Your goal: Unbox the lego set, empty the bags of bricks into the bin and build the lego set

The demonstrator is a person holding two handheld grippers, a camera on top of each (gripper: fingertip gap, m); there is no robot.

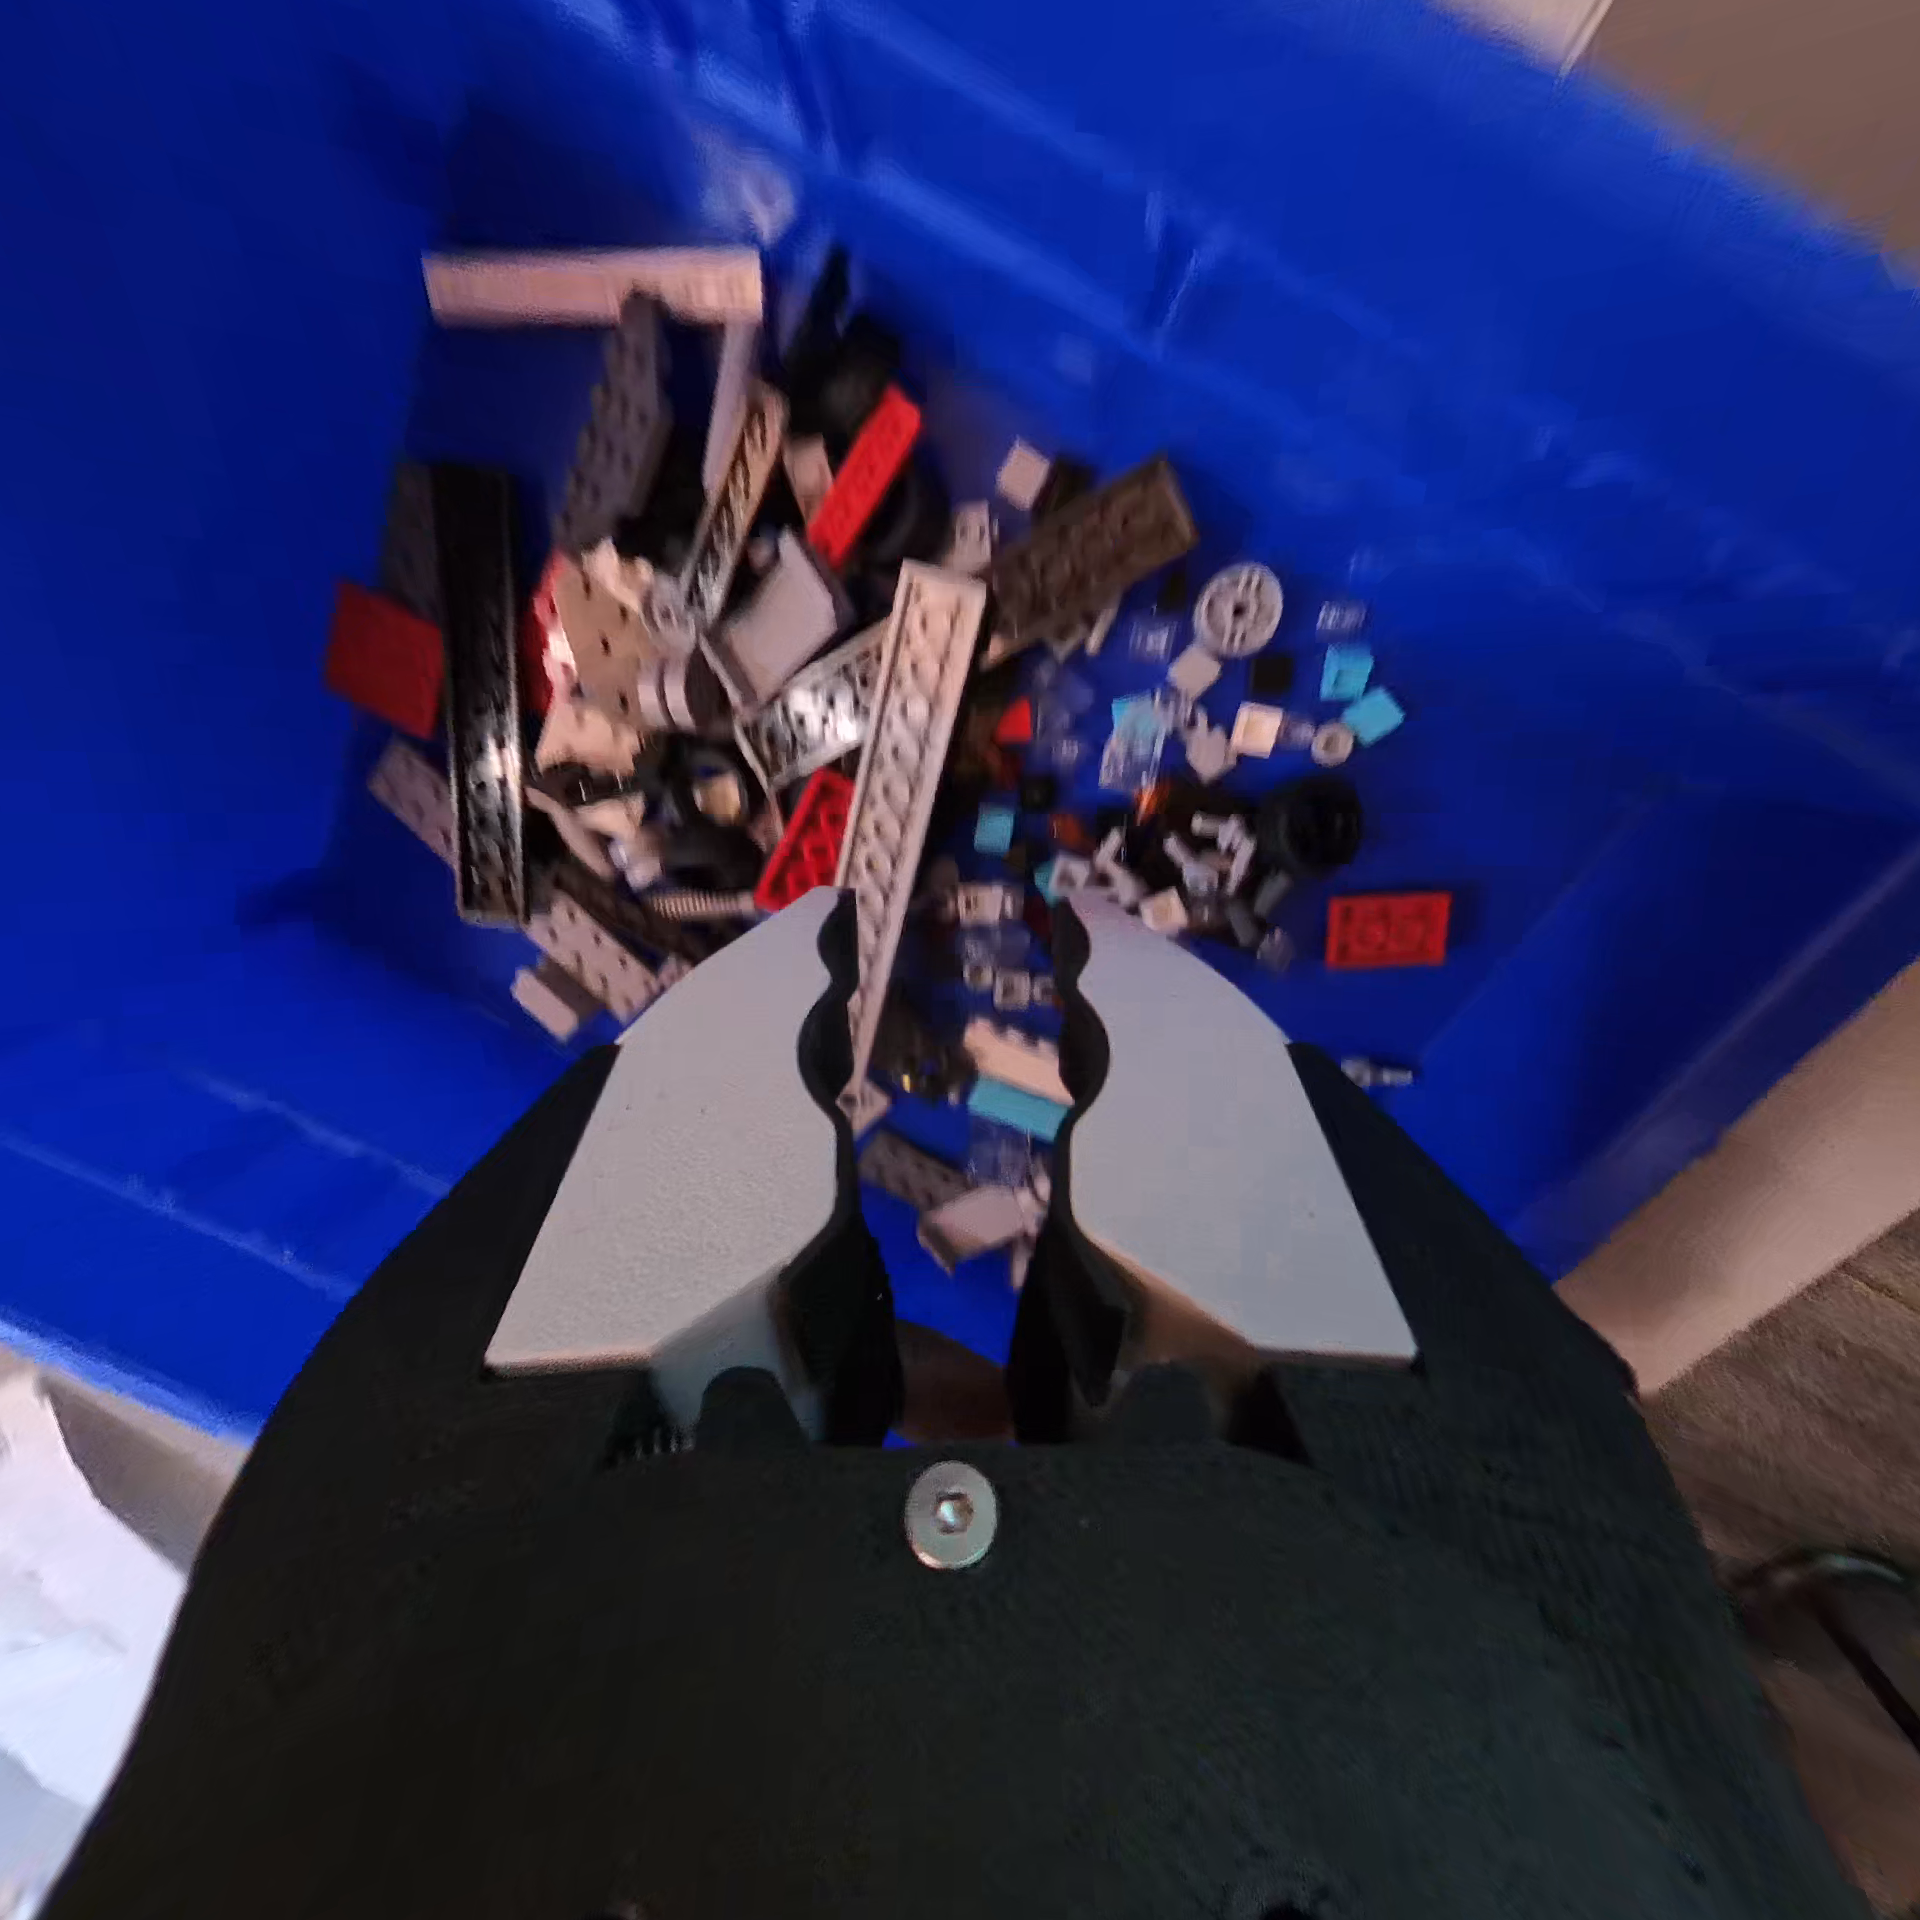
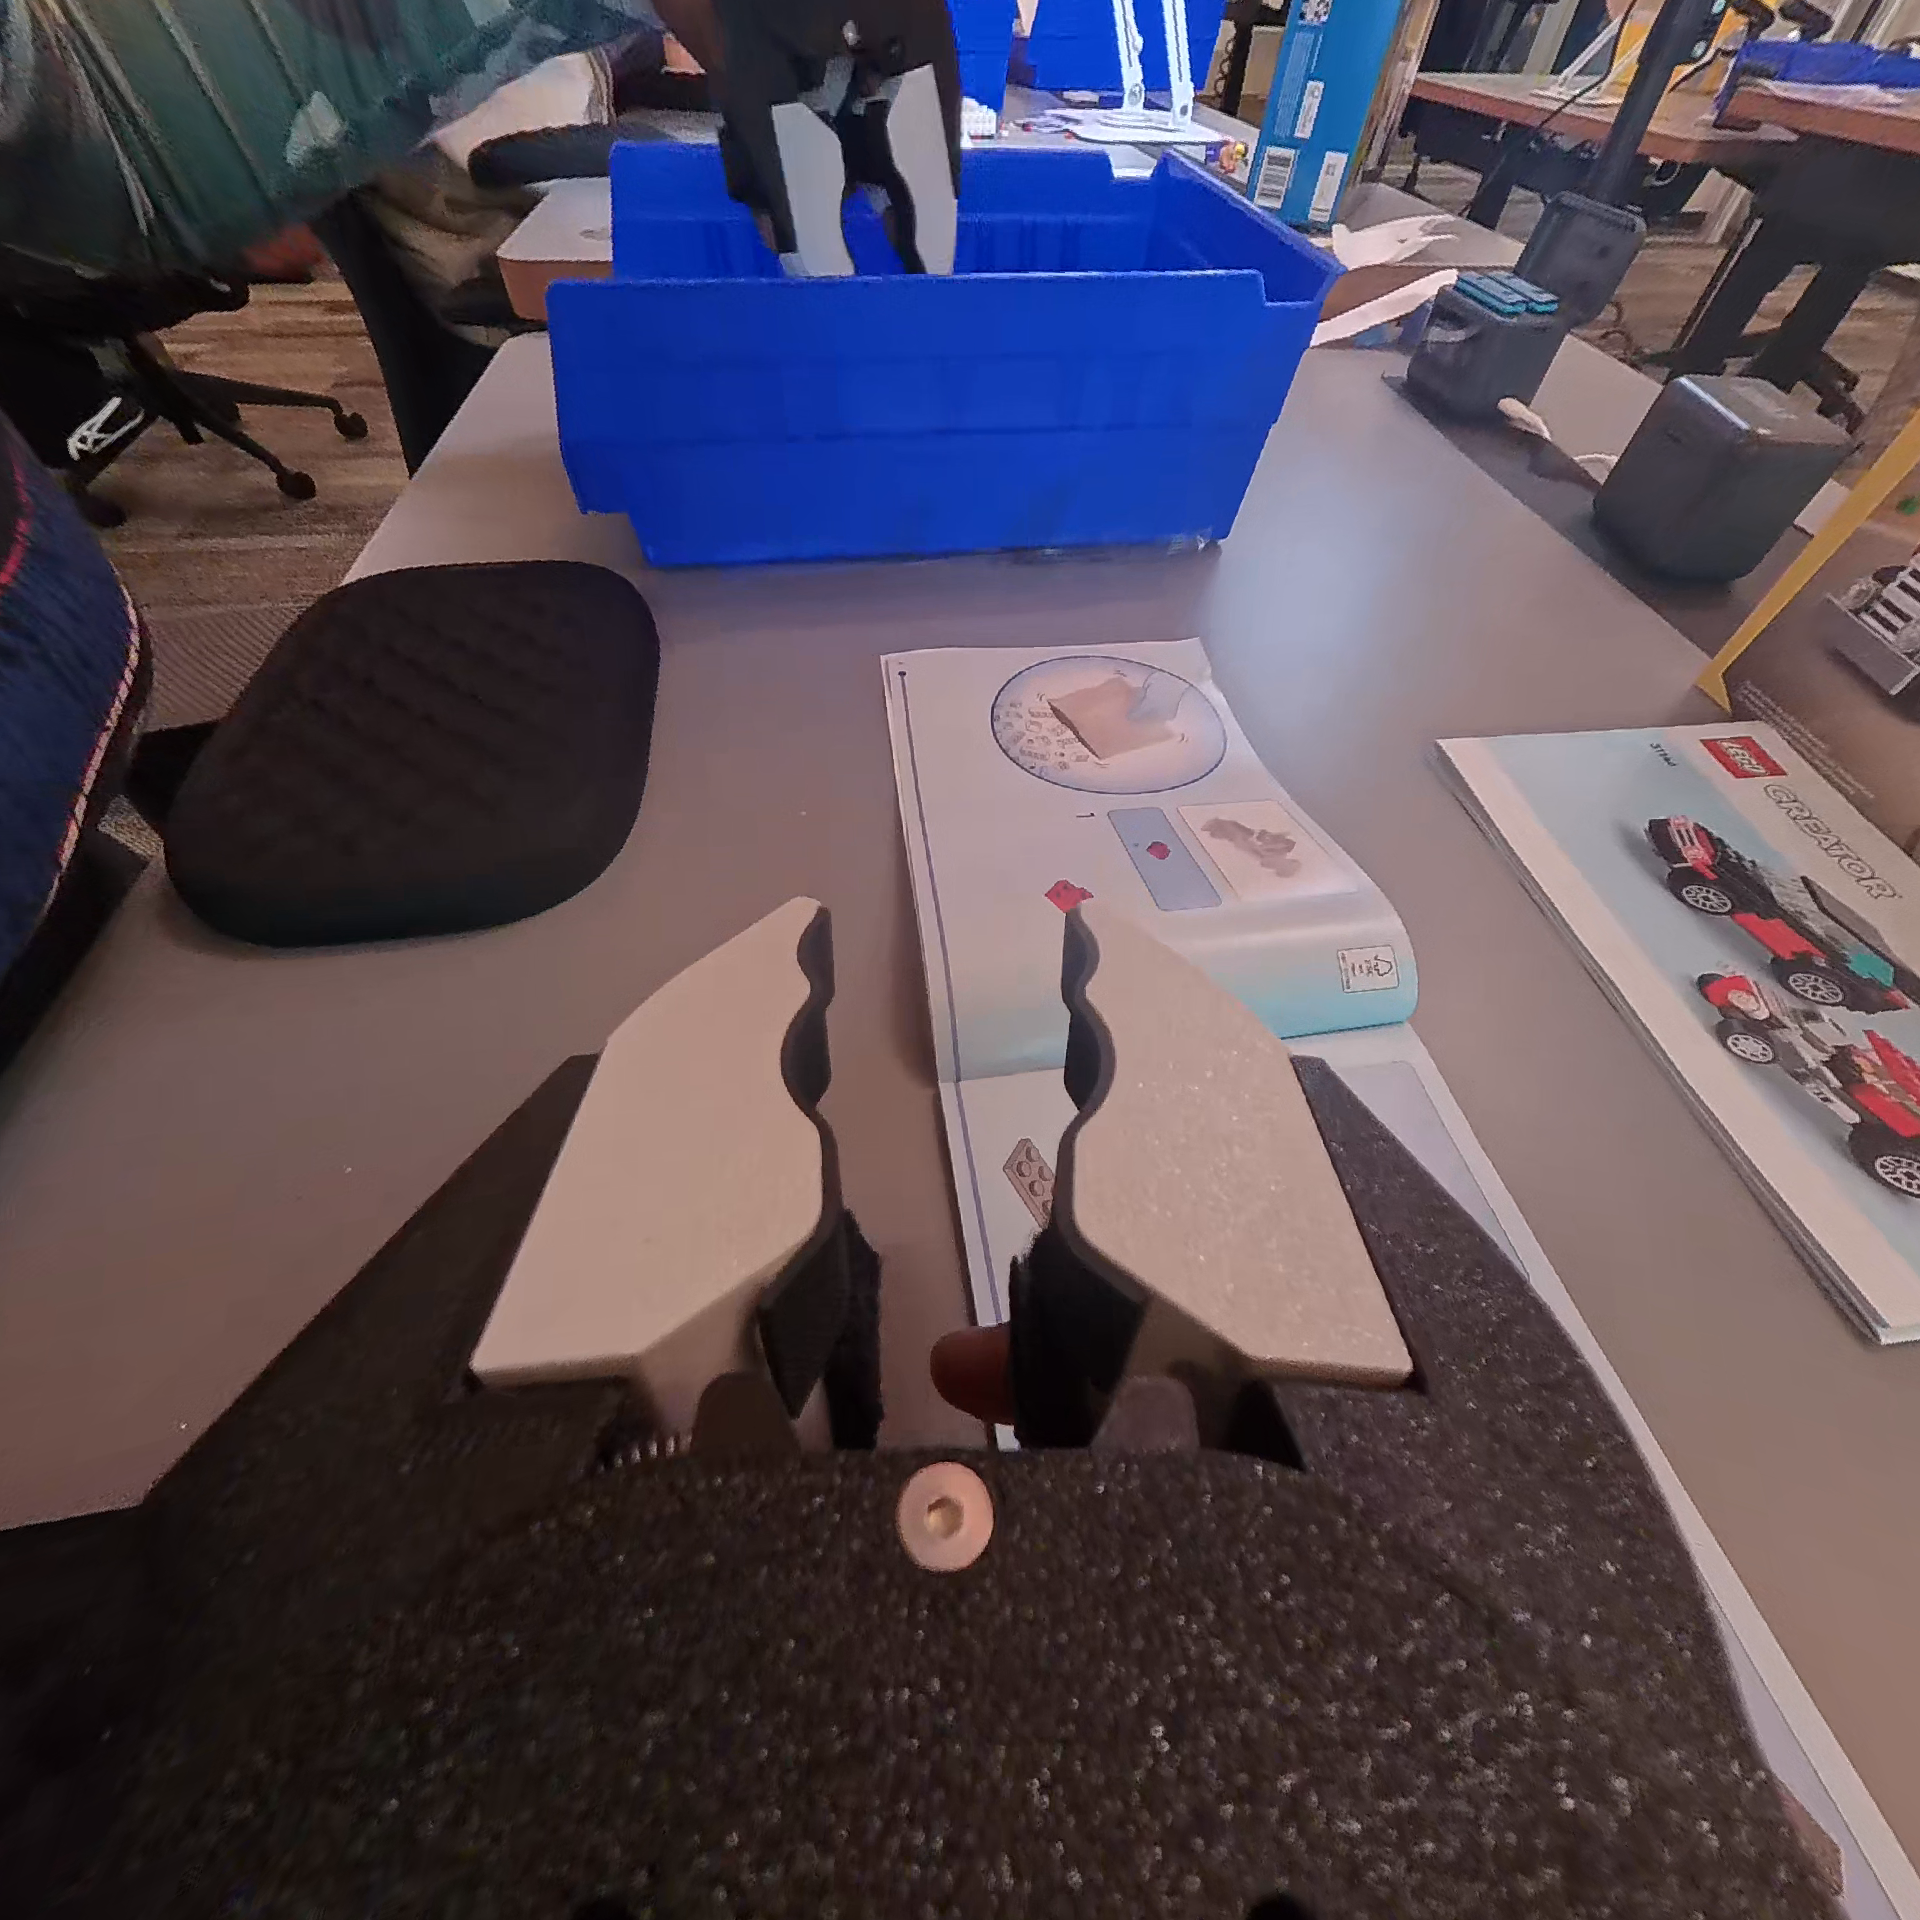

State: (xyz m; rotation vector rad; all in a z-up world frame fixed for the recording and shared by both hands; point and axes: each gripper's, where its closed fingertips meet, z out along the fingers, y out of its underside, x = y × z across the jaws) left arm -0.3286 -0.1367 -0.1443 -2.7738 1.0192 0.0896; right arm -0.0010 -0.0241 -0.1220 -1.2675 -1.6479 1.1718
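Step in hand, judged from the frames: pick the first brick for the build. The left gripper (image 1: 956,914) hangs over the bin (image 1: 1558,416), jaws released and empty, tips just above the bricks (image 1: 790,665) heaped at centre frame. The long grey plate (image 1: 914,769) lies right under the gap — avoid it unless it is the part wanted. Small parts sit lower right of the heap (a red plate (image 1: 1387,928) lies apart there, easy to reach). Descend slowly, straddle one piece only, then close.

The right gripper (image 2: 948,925) hovers over the table (image 2: 727,790), jaws released, empty, at the left edge of the open manual (image 2: 1122,862). A second booklet (image 2: 1714,997) at right frame carries a brand logo and print — not transcribed here.
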